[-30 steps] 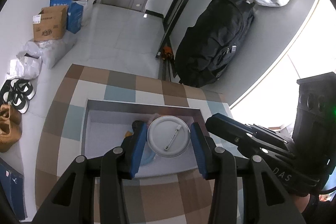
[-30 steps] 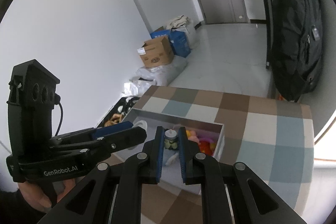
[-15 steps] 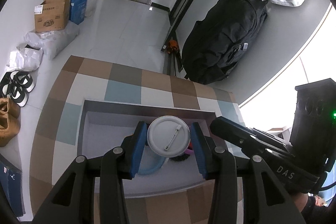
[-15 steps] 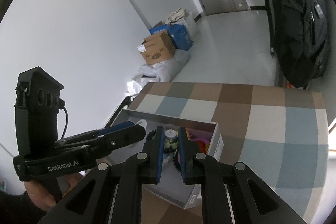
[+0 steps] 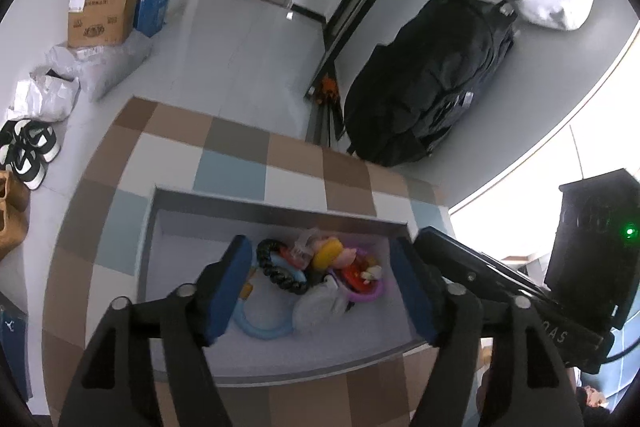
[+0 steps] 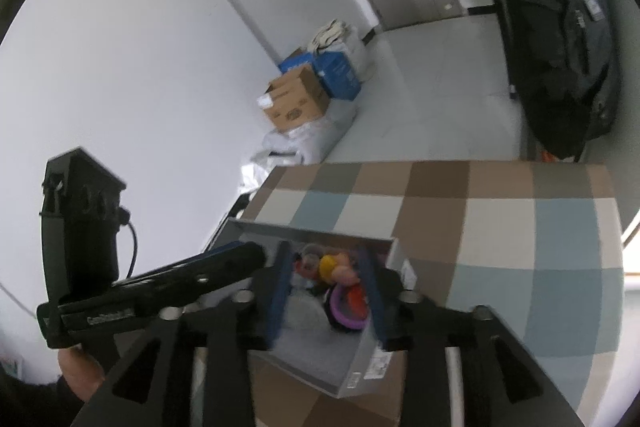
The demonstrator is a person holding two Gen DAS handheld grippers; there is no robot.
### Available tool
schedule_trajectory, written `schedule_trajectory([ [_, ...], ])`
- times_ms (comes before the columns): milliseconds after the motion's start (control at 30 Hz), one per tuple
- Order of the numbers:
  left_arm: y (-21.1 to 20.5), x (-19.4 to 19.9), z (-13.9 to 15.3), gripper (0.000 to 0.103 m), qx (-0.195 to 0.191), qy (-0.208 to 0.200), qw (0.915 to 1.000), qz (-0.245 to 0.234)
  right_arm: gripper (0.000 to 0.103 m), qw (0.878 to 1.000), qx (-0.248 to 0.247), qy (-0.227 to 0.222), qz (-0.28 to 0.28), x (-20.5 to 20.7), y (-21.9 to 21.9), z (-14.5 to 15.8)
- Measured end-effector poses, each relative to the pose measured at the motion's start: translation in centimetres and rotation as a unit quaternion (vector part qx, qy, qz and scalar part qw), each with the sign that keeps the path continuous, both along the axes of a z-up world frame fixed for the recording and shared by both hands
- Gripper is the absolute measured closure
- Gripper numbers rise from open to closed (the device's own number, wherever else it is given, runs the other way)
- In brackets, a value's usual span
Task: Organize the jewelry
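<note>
Both the left gripper (image 5: 320,291) and right gripper (image 6: 326,291) have just been opening and hold nothing. The jewelry (image 5: 320,271) lies heaped in the grey box (image 5: 276,215) beneath them. These pieces look light, small and apt to tangle; grip a single ring by its rim

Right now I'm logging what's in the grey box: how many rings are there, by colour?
Black ring: 1
Light blue ring: 1
Purple ring: 1
Total: 3 rings in the grey box; the rest of the pile is too jumbled to sort.

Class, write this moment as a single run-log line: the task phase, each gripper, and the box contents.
phase: release over box | left gripper: just opened, nothing held | right gripper: just opened, nothing held | white round badge: lying among trinkets in box
</note>
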State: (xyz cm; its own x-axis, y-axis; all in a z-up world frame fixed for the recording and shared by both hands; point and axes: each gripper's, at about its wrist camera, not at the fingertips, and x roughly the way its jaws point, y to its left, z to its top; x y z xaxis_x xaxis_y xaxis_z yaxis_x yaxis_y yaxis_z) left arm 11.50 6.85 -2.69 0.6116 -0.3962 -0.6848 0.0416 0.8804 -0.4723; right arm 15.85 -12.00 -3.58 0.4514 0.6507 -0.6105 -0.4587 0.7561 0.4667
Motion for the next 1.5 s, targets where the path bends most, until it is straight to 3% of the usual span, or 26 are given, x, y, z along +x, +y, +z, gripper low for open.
schedule_trajectory([
  [167,-0.1,-0.2,0.4,0.034,0.025,-0.012,0.9995,0.012,0.038,1.0,0.002,-0.013,-0.026,-0.1,-1.2,0.5],
  [333,-0.5,-0.3,0.7,0.034,0.063,-0.02,0.9975,0.025,0.031,1.0,0.0,-0.022,-0.022,-0.6,-1.2,0.7],
  [367,-0.6,-0.4,0.8,0.032,0.072,-0.022,0.9968,0.028,0.031,0.999,-0.003,-0.027,-0.02,-0.9,-1.1,0.7],
  [467,-0.9,-1.0,1.1,0.026,0.103,-0.036,0.9934,0.036,0.015,0.999,-0.015,-0.04,-0.018,-1.7,-0.9,0.9],
  [633,-0.7,-1.9,1.6,0.021,0.114,-0.049,0.9911,0.047,0.0,0.998,-0.018,-0.058,-0.024,-3.1,-1.2,1.3],
  [1000,-1.0,-5.2,3.1,0.019,0.159,-0.079,0.9812,0.075,0.0,0.992,-0.031,-0.115,-0.039,-6.7,-2.1,3.1],
  [1500,-0.5,-10.1,3.9,0.018,0.167,-0.116,0.974,0.1,0.0,0.986,-0.051,-0.148,-0.053,-12.2,-3.5,3.3],
])
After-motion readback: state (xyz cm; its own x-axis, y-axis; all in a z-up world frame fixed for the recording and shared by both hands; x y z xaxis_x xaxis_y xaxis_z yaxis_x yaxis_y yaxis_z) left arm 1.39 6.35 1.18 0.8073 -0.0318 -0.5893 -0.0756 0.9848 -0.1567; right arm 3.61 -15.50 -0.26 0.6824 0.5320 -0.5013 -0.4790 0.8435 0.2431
